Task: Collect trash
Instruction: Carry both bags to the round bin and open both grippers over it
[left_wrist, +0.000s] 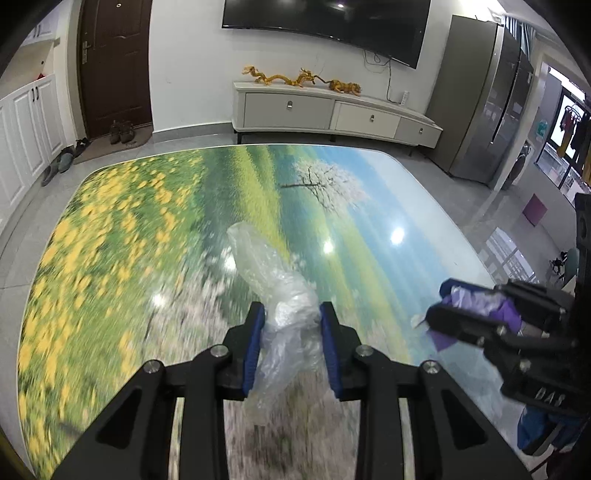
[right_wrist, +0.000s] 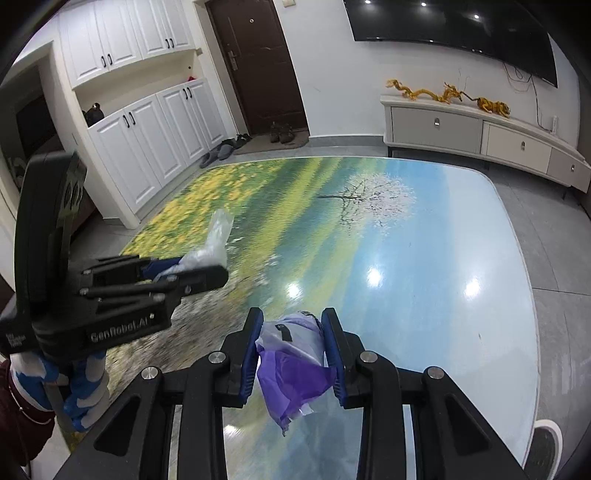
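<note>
My left gripper (left_wrist: 291, 317) is shut on a crumpled clear plastic wrap (left_wrist: 284, 295), which hangs above the table with one end sticking forward. In the right wrist view the same left gripper (right_wrist: 195, 273) shows at the left, the clear plastic wrap (right_wrist: 214, 243) poking out of it. My right gripper (right_wrist: 291, 332) is shut on a purple-and-white plastic wrapper (right_wrist: 295, 362), whose loose end dangles below the blue pads. In the left wrist view the right gripper (left_wrist: 447, 306) sits at the right with the purple wrapper (left_wrist: 476, 301) between its fingers.
The table (left_wrist: 147, 221) has a glossy top printed with a flower-field picture. A gloved hand (right_wrist: 81, 384) holds the left gripper's handle. Beyond the table are a white TV cabinet (left_wrist: 332, 110), a dark door (left_wrist: 114, 62), white cupboards (right_wrist: 147, 147) and a grey fridge (left_wrist: 487, 99).
</note>
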